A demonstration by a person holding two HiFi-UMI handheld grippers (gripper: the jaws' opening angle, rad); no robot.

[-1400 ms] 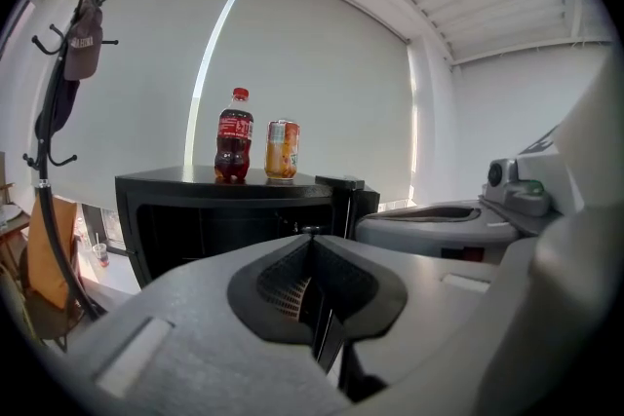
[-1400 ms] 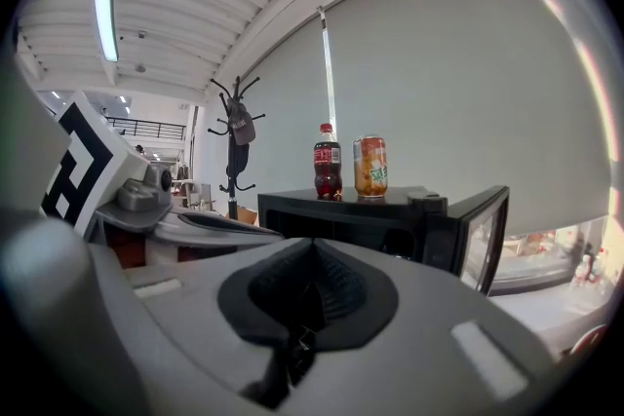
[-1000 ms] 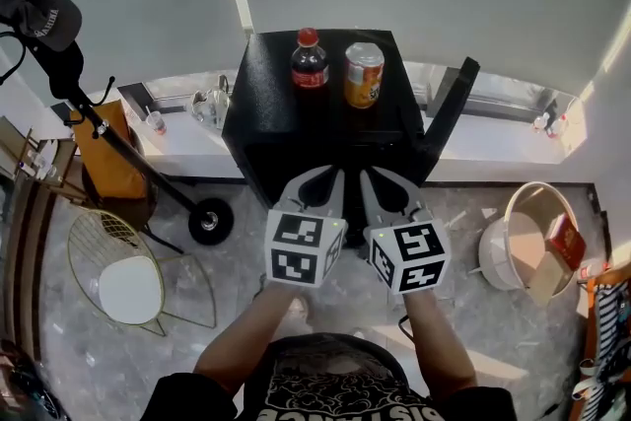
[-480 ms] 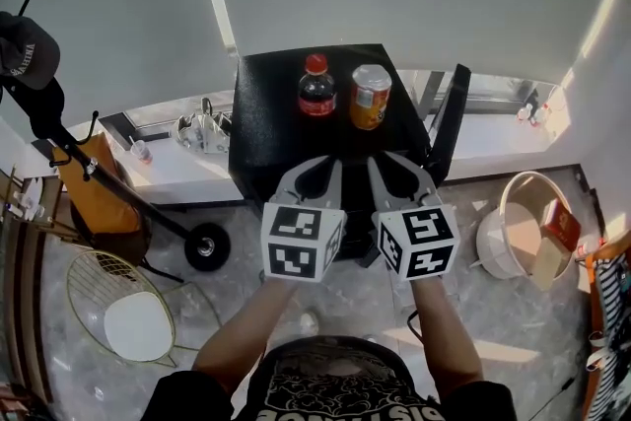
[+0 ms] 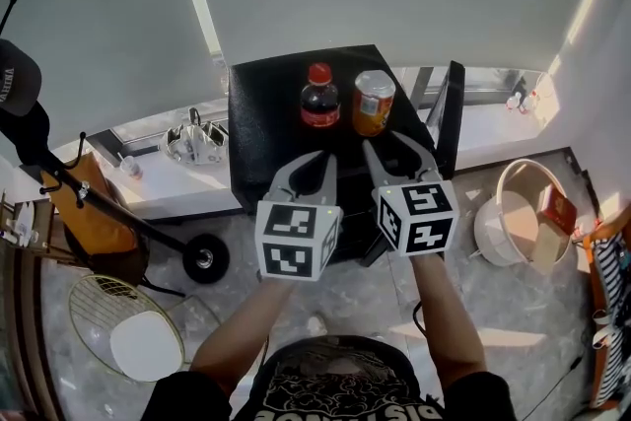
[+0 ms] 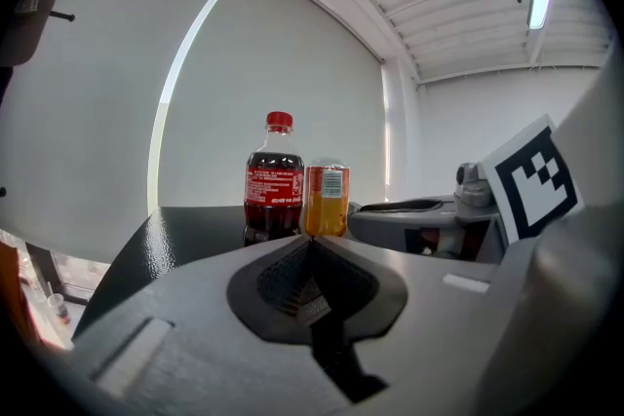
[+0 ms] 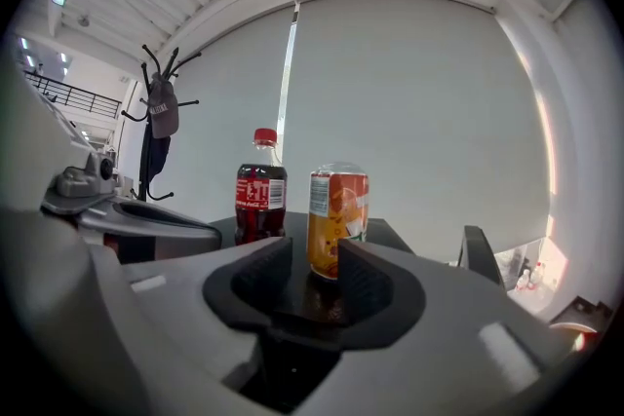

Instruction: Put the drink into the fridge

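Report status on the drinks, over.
Left tongs shut, empty. Right tongs just opening, nothing between them, aimed at orange drink. It and cola bottle stand on black fridge, untouched. Nothing in the way.

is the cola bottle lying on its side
No, the cola bottle stands upright, red cap up, on the black fridge beside the orange drink.

You are looking at a black fridge (image 5: 264,99) whose finely pebbled top is shining glossy, while the cola bottle (image 5: 319,104) and orange drink (image 5: 373,105) are gleaming like smooth plastic
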